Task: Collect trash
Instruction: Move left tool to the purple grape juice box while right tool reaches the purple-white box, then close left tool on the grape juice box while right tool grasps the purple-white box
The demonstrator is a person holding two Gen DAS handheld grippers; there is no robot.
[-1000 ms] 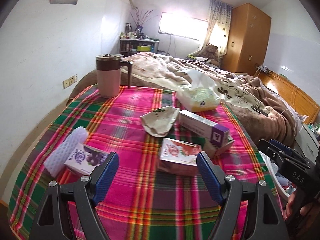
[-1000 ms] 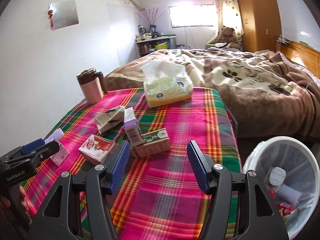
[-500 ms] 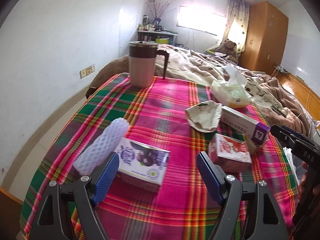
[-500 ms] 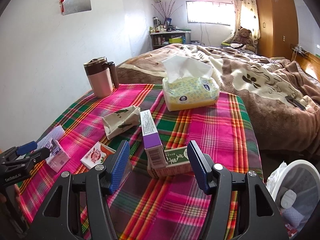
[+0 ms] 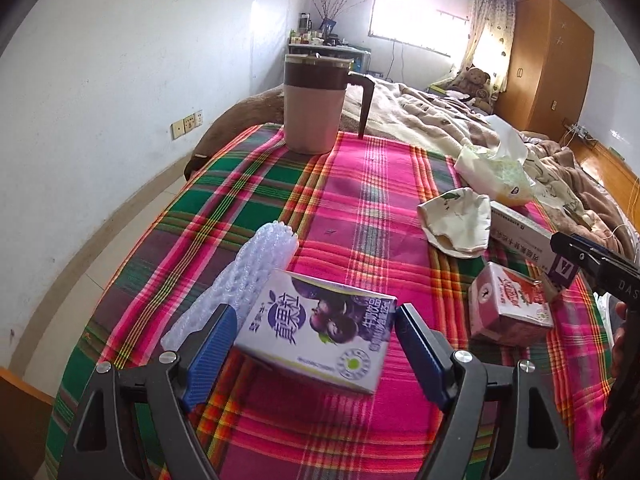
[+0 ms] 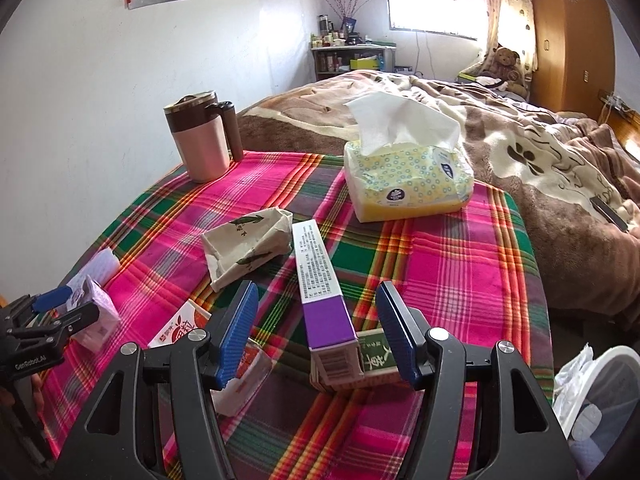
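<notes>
My left gripper is open, its blue fingers either side of a purple drink carton lying on the plaid tablecloth. A white foam net sleeve lies against the carton's left. My right gripper is open around the near end of a long white and purple box, which rests on a green-labelled box. A red and white carton and a crumpled cream paper box lie between them. A white bin with trash stands at the lower right.
A pink and brown lidded mug stands at the table's far left. A yellow tissue pack sits at the far edge. A bed with a brown blanket lies behind the table. A white wall runs along the left.
My left gripper has swung left and closed in on the purple carton, which now lies between its fingers. My right gripper has moved forward over the long purple box.
</notes>
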